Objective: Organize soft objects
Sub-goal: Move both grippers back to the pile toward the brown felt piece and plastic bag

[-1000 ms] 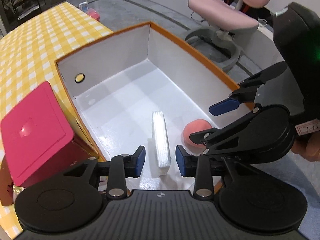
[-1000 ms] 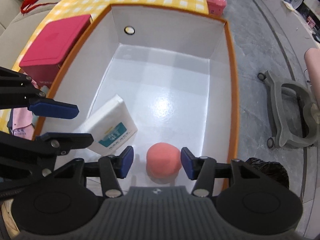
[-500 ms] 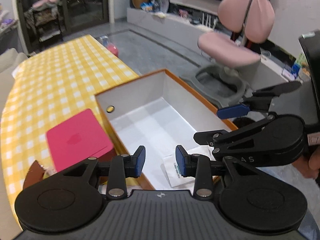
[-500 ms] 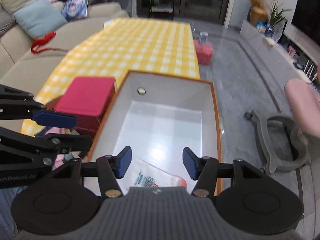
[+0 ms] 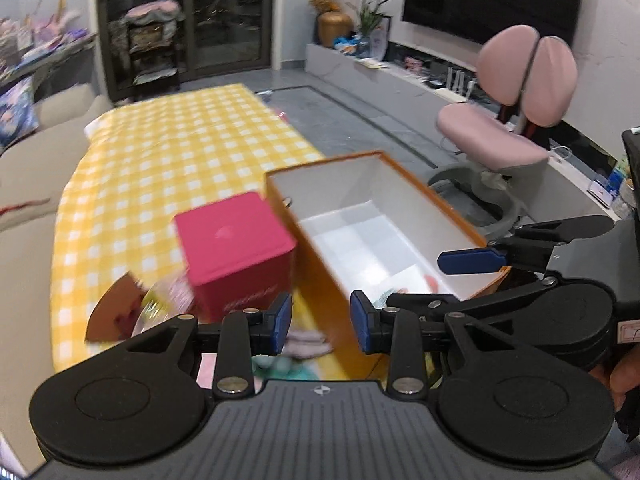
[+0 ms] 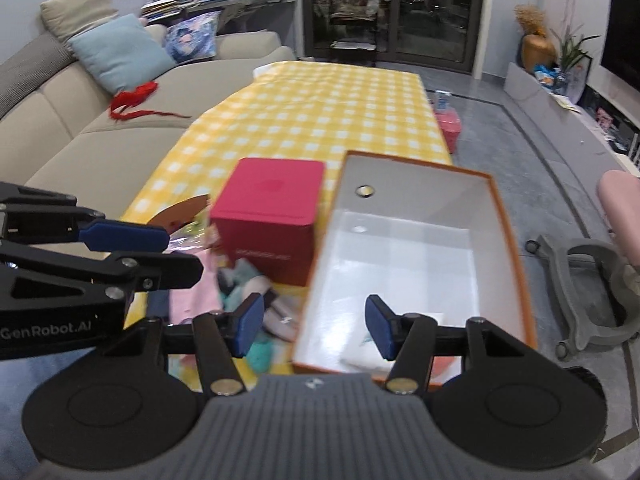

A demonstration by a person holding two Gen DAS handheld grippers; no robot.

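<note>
An orange box [image 5: 442,204] with a white inside stands at the near right corner of the yellow checked table [image 5: 172,160]. In its near end lie a white tissue pack [image 5: 404,276] and a pink ball [image 5: 430,280], both partly hidden. My left gripper [image 5: 320,322] hovers open and empty above the box's near left wall. My right gripper [image 6: 315,330] is open and empty over the box's [image 6: 516,264] near end, where the tissue pack [image 6: 360,348] shows. A blurred pile of soft pastel items [image 6: 256,300] lies left of the box.
A closed red box [image 6: 272,204] stands against the orange box's left side, with a brown card scrap [image 5: 116,312] beside it. A beige sofa [image 6: 100,136] runs along the table's left. A pink chair [image 5: 508,120] and its grey base [image 6: 588,280] stand on the floor to the right.
Both grippers have risen and drawn back out of the box, tilting up toward the room. The tissue pack, earlier on its edge, and the pink ball stay in the box.
</note>
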